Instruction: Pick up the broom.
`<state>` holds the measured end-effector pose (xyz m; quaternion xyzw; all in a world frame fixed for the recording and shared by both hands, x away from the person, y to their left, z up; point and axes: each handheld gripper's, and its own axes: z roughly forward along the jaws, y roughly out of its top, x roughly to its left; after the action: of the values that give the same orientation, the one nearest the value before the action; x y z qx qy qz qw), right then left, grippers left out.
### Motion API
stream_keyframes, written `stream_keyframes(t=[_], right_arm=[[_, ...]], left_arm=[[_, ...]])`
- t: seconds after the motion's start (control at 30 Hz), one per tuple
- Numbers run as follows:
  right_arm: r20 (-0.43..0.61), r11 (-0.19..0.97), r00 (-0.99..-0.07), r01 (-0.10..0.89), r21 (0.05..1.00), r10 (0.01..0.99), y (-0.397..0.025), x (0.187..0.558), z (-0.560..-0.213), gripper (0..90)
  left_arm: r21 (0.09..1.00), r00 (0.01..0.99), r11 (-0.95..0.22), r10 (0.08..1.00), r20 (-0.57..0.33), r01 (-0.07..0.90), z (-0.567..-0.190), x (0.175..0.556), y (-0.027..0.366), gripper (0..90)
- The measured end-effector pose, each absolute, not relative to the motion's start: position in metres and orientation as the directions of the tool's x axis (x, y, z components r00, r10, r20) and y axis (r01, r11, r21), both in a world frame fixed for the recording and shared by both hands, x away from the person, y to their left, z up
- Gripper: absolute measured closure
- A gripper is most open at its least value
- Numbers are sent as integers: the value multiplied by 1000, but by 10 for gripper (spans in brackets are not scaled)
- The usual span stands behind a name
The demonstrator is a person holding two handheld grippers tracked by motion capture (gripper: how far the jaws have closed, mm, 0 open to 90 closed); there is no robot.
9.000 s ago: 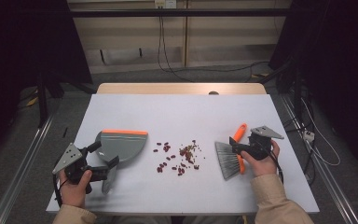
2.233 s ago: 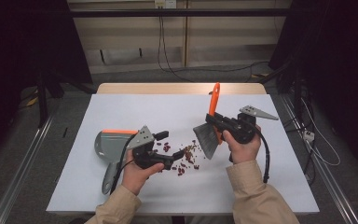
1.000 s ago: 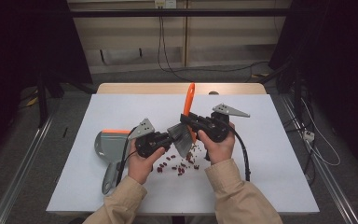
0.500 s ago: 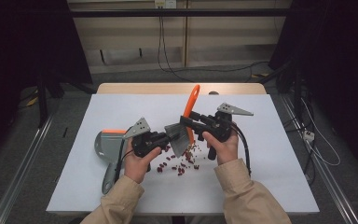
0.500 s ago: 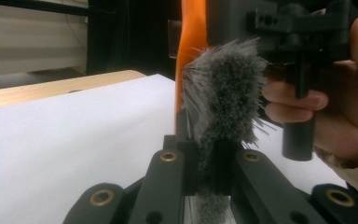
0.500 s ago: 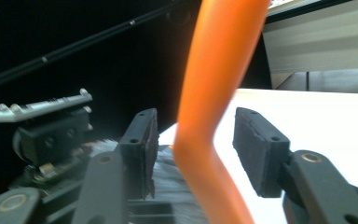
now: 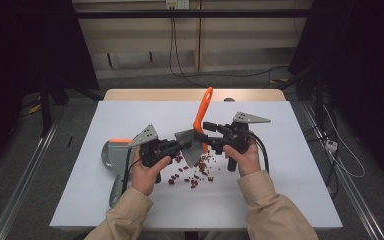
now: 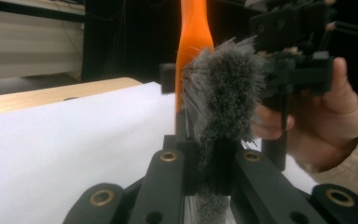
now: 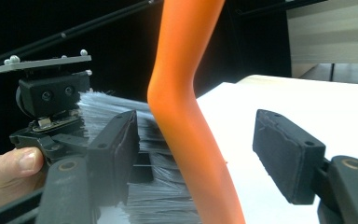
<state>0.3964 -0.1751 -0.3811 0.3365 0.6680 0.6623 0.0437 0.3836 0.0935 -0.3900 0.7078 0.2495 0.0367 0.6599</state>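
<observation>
The left tool [image 7: 176,146] has its jaws closed on the grey bristles of the orange-handled hand brush [image 7: 196,136], as the left gripper view shows [image 8: 223,116]. The right tool [image 7: 211,134] stands with its jaws apart on either side of the orange handle [image 9: 186,107], seemingly without touching it. The brush hangs above the middle of the white tabletop [image 7: 290,170], handle pointing to twelve o'clock. Small dark red crumbs [image 7: 195,172] lie beneath it. A grey dustpan with orange rim [image 7: 111,155] rests at nine o'clock.
</observation>
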Motion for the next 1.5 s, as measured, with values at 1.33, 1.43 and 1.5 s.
stream_keyframes(t=[1.33, 1.43, 1.5], right_arm=[[483, -127, -785, 474, 871, 388, -184, 396, -387, 697], [477, -134, -775, 466, 874, 415, -184, 394, -385, 698], [462, -126, -770, 457, 881, 440, -185, 392, -382, 698]], left_arm=[[944, 879, 25, 356, -317, 330, -392, 391, 92, 818], [948, 873, 7, 388, -295, 317, -390, 391, 93, 743], [950, 869, -16, 410, -277, 311, -389, 390, 93, 699]])
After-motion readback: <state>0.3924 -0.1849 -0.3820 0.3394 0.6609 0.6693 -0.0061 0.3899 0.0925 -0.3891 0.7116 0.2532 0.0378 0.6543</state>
